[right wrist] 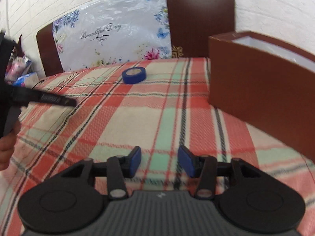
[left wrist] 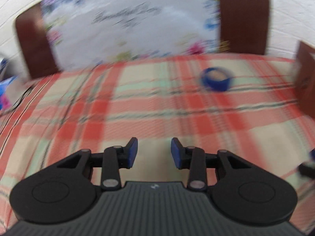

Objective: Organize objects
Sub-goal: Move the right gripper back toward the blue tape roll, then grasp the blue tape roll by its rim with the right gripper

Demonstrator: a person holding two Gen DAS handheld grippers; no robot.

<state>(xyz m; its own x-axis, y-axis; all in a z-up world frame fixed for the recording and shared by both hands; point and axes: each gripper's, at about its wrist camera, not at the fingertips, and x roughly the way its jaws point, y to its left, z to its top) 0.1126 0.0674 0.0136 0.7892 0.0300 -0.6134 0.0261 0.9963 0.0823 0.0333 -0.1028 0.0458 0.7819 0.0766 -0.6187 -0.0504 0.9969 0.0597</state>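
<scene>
The blue tape roll (right wrist: 134,75) lies flat, hole up, far across the surface (right wrist: 122,122), ahead and a little left of the right gripper (right wrist: 159,162) and ahead and to the right of the left gripper (left wrist: 154,152); both sets of fingers stand apart and hold nothing, and I cannot say which is nearer. The open brown box (right wrist: 256,90) sits just right of the right gripper, so that hand looks better placed. A plaid cloth covers the surface, with a floral bag (right wrist: 110,37) and dark chair backs (right wrist: 198,19) against the white wall beyond.
</scene>
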